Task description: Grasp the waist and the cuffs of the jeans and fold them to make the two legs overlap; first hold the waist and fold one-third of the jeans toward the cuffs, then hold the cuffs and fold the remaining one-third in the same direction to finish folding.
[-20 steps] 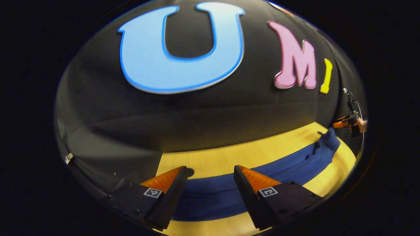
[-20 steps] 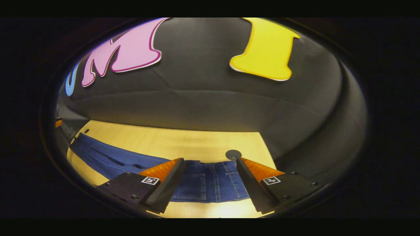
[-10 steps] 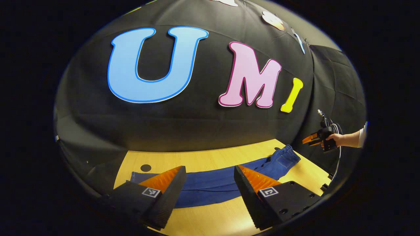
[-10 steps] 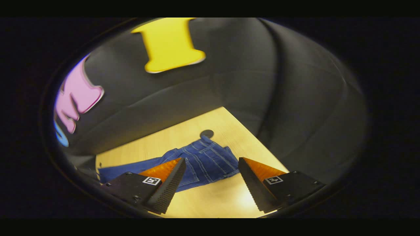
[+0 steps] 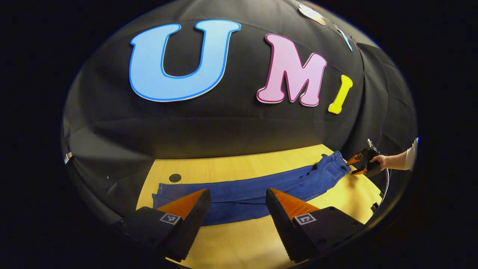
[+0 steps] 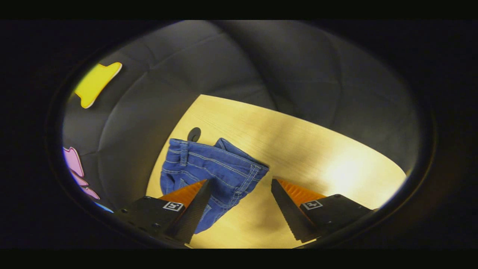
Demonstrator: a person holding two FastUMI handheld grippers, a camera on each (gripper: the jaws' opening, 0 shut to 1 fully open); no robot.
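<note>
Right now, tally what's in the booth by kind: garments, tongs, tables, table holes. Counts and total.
Jeans: 1, dark blue, laid out long on the table
Tongs: 2, left tongs and right tongs, both open
Wooden table: 1
Dark round holes in the tabletop: 2
Total: 6

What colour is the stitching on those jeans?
Pale, whitish thread against the blue denim of the jeans; it shows best in the right gripper view, near the waist.

Jeans (image 5: 257, 188) laid lengthwise across wooden table (image 5: 242, 239). Left gripper (image 5: 237, 194) held above near edge, fingers spread apart. Right gripper (image 5: 356, 165) held by hand (image 5: 381, 161) beside waist (image 5: 336, 164).
</note>
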